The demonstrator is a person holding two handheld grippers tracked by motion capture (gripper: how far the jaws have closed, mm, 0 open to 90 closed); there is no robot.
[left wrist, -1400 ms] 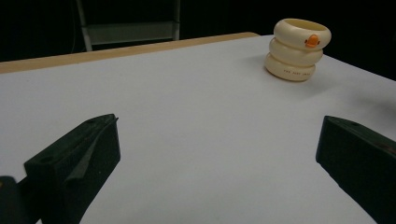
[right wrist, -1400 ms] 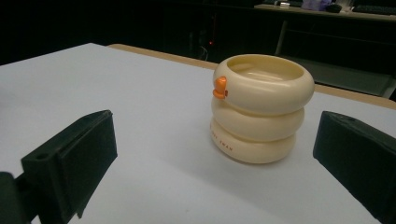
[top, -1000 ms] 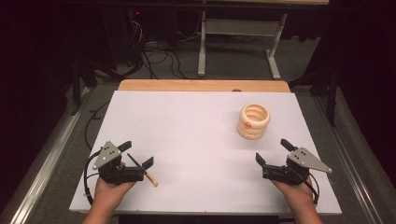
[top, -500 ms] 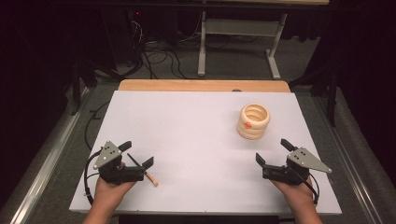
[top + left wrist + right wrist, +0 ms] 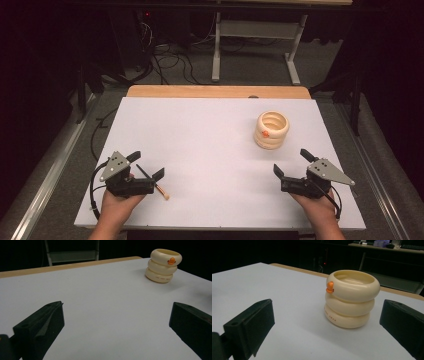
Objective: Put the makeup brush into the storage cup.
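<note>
A cream holder shaped like three stacked rings (image 5: 272, 130), with a small orange knob on its side, stands upright on the right half of the white table (image 5: 200, 130). My right gripper (image 5: 292, 162) rests near the front edge just in front of it, open, and its black fingers (image 5: 249, 325) frame the holder (image 5: 352, 302) from a short distance. My left gripper (image 5: 146, 165) sits at the front left, open and holding nothing. Past its fingers (image 5: 40, 325), the holder (image 5: 163, 265) shows far off. A thin dark stick with a tan tip (image 5: 159, 189) lies on the table by the left gripper.
A wooden strip (image 5: 220, 91) runs along the table's far edge. Beyond it are a metal stand's legs (image 5: 295, 70) and cables (image 5: 170, 65) on a dark floor. Bare white surface lies between the grippers.
</note>
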